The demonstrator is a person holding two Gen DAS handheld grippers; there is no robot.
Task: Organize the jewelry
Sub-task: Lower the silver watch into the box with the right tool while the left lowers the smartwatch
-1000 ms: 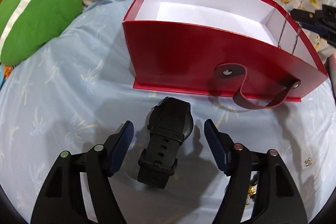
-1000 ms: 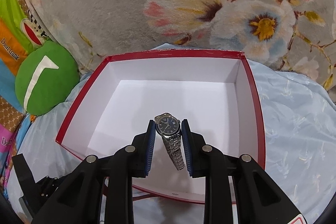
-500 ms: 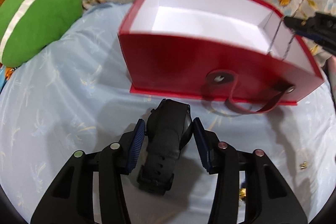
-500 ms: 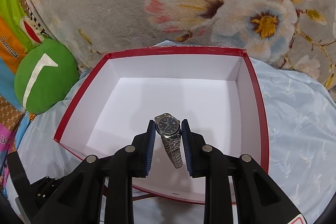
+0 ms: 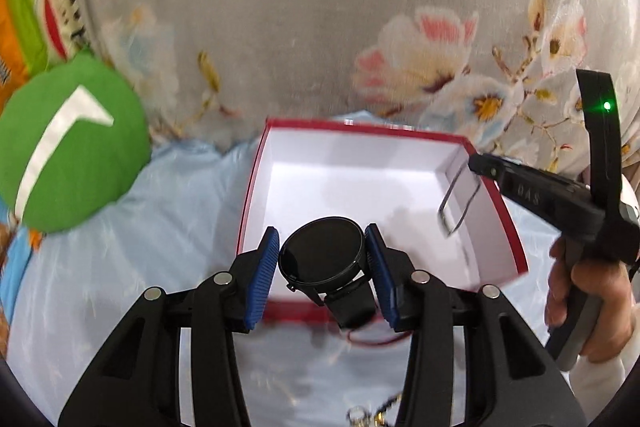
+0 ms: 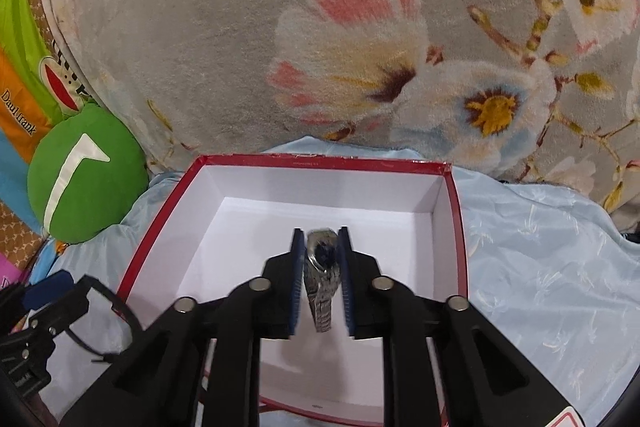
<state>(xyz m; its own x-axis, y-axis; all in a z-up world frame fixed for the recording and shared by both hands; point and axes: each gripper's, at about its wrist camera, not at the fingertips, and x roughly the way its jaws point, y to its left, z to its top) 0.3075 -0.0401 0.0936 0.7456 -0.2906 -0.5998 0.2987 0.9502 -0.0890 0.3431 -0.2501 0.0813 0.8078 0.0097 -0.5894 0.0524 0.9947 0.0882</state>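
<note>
Left gripper (image 5: 322, 263) clamps the black smartwatch (image 5: 322, 261) at frame center, just over the red box's (image 5: 496, 203) near wall; right gripper (image 6: 319, 279) pinches the silver wristwatch (image 6: 320, 267), band hanging down, already above the box floor — nearer to drop.

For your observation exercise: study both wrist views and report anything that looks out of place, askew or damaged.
Little stands out. The red box sits open and looks intact. Some small gold jewelry lies loose on the blue cloth, outside the box. The silver watch hangs with its band dangling between the right gripper fingers.
</note>
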